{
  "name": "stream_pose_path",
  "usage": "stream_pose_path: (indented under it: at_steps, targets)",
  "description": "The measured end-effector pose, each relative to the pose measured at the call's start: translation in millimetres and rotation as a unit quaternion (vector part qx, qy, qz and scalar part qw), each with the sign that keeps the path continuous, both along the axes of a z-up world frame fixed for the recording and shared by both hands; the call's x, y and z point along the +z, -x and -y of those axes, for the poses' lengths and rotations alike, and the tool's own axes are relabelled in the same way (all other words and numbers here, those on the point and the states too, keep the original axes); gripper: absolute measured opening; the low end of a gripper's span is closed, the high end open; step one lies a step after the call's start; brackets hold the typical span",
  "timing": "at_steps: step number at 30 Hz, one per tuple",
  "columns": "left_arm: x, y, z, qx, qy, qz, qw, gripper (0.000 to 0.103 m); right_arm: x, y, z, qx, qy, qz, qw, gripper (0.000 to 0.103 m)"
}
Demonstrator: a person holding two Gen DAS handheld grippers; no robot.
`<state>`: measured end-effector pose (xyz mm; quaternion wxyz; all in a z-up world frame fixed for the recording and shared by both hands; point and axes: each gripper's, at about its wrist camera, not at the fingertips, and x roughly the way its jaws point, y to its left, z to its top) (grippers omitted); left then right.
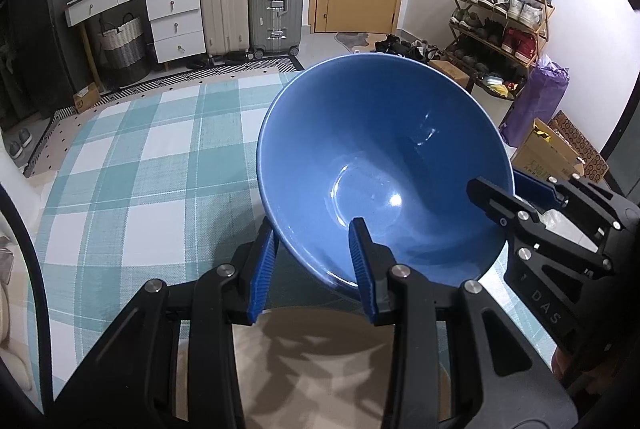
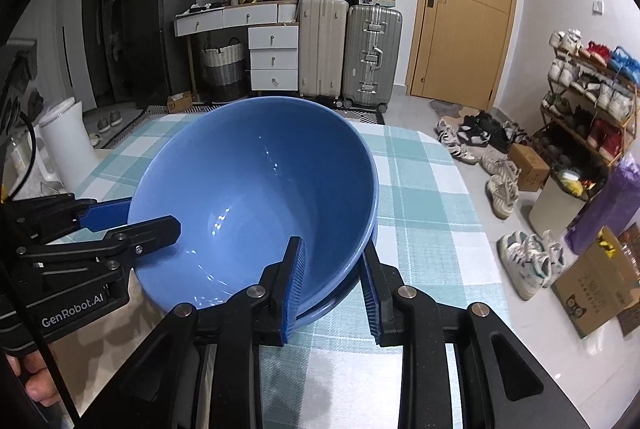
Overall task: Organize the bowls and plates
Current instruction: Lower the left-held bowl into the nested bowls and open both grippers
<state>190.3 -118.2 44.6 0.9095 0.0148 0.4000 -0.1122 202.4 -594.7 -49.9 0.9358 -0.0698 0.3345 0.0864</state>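
A large blue bowl (image 1: pixel 384 157) (image 2: pixel 256 189) is tilted above the checked tablecloth (image 1: pixel 140 157), its opening facing both cameras. My left gripper (image 1: pixel 314 253) is shut on its near rim, with one finger inside and one outside. In the right wrist view this gripper (image 2: pixel 160 225) reaches in from the left. My right gripper (image 2: pixel 334 269) is shut on the opposite rim in the same way, and in the left wrist view it (image 1: pixel 500 205) comes in from the right. A second blue rim (image 2: pixel 348 289) shows just under the bowl, as if another bowl is nested beneath.
The tablecloth (image 2: pixel 420 197) covers the table's far part; bare tan tabletop (image 1: pixel 320 357) lies below the bowl. A white container (image 2: pixel 64 137) stands left of the table. Cardboard boxes (image 2: pixel 596 289), shoes and a shoe rack (image 1: pixel 504 25) fill the floor at right. Suitcases (image 2: pixel 348 53) line the back wall.
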Motion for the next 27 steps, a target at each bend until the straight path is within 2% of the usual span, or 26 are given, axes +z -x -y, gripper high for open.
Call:
stream_pose_path:
  at_steps: [20, 27]
  targets:
    - [-10, -5, -7, -0.001, 0.011, -0.016, 0.9998, 0.033, -6, -4, 7, -0.010, -0.003, -0.005, 1.000, 0.032]
    - [-10, -5, -7, 0.000, 0.009, -0.018, 0.9998, 0.036, -11, -2, 6, -0.005, 0.003, -0.008, 1.000, 0.037]
